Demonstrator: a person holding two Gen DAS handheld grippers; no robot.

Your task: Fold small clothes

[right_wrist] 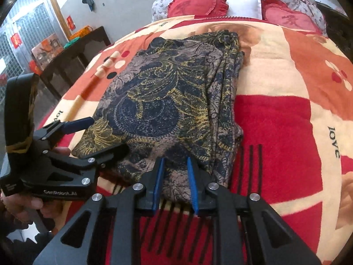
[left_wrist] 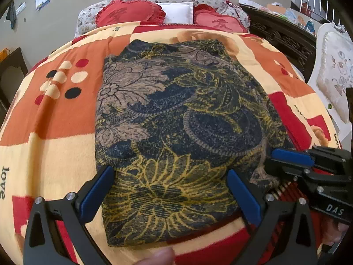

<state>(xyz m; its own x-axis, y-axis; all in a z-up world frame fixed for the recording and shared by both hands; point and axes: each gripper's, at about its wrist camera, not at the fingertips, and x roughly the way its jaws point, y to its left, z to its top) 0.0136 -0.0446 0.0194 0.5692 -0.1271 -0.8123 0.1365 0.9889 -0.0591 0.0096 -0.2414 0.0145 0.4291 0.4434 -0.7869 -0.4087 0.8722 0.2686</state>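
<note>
Dark floral cloth [left_wrist: 176, 128] flat on bed [left_wrist: 50, 119], partly folded. Right gripper [right_wrist: 175, 181] pinching near hem; left gripper [left_wrist: 169, 190] spread wide over near edge, nothing gripped. Pinch left corner too, lift both evenly, carry toward far edge, align hems.

1. A dark floral garment [right_wrist: 167, 101], folded, lay on a bed blanket [right_wrist: 286, 114] patterned in red, orange and cream
2. The right gripper [right_wrist: 175, 178] sat at the garment's near edge, its blue pads [right_wrist: 159, 181] drawn close with a fold of the cloth between them
3. The left gripper [right_wrist: 97, 132] reached in from the left, held by a hand [right_wrist: 26, 203]; its jaws stood apart at the garment's near left corner
4. Two red heart cushions [right_wrist: 198, 5] and a white pillow [right_wrist: 242, 5] lay at the far end
5. A dark side table [right_wrist: 72, 50] stood left of the bed
</note>
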